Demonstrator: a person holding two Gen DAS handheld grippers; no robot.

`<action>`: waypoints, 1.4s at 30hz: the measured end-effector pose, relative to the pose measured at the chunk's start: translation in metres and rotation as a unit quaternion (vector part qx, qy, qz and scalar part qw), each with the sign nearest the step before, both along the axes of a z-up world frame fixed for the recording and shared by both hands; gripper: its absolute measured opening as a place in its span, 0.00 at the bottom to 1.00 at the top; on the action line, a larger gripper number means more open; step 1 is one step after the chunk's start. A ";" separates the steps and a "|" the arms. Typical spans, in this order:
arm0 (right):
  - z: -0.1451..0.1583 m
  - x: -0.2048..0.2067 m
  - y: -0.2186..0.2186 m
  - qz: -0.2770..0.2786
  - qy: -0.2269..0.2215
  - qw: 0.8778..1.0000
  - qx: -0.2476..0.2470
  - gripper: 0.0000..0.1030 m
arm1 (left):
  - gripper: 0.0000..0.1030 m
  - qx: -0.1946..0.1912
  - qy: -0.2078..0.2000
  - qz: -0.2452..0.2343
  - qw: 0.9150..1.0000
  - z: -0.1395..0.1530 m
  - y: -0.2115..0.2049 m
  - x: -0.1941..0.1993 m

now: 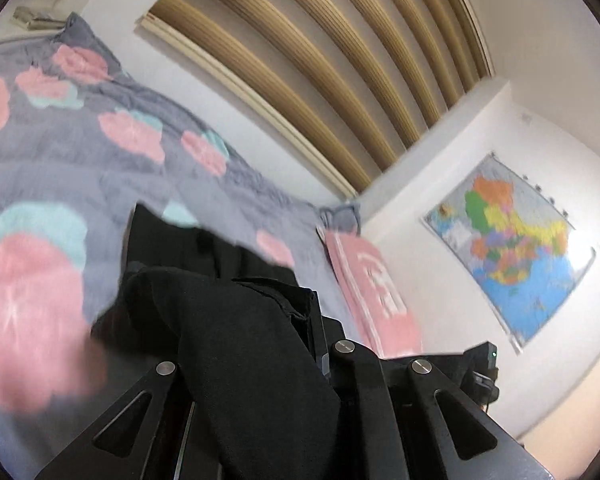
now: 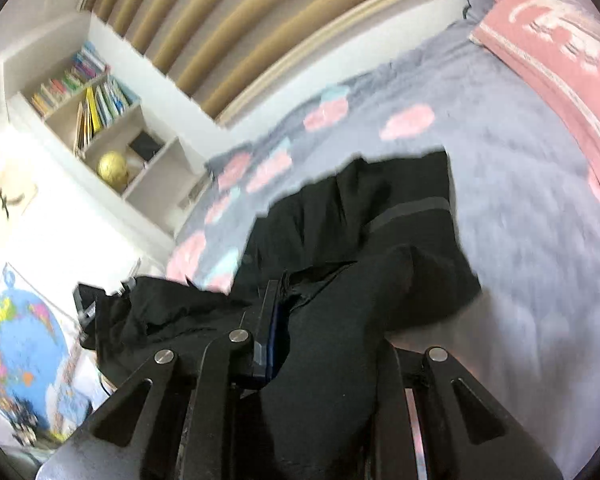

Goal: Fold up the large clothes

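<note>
Left gripper [image 1: 256, 320] has its 2 fingers closed on a bunched edge of the black garment [image 1: 236, 320], cloth draping over the fingers and hiding the tips; right gripper [image 2: 320, 312] likewise clamps a fold of the same black garment [image 2: 360, 240], jaws nearly together with fabric between them. The rest of the garment trails down onto the grey bedspread [image 2: 520, 200] with pink and teal blobs, lying crumpled near its middle. Pink pillow [image 1: 376, 292] sits at the bed's far end, a colourful wall map [image 1: 512, 240] on the white wall beyond, bookshelf [image 2: 100, 120] with a gold globe [image 2: 113, 165] in the right view.
</note>
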State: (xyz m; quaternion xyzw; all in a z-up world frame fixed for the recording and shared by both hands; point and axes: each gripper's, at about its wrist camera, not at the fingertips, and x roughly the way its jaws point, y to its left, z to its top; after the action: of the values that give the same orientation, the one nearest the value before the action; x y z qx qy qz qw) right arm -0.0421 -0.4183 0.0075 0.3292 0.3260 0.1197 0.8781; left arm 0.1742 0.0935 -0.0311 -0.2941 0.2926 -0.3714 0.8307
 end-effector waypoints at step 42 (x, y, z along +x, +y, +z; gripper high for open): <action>-0.073 0.151 -0.057 -0.053 0.069 0.972 -0.216 0.90 | 0.78 0.166 0.033 0.035 0.985 -0.091 0.004 0.155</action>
State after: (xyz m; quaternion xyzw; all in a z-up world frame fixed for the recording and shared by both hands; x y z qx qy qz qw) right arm 0.1086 -0.4758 -0.0652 0.1560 0.3860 -0.0235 0.9089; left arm 0.3296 0.0975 -0.1222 -0.1739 0.3667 -0.2781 0.8706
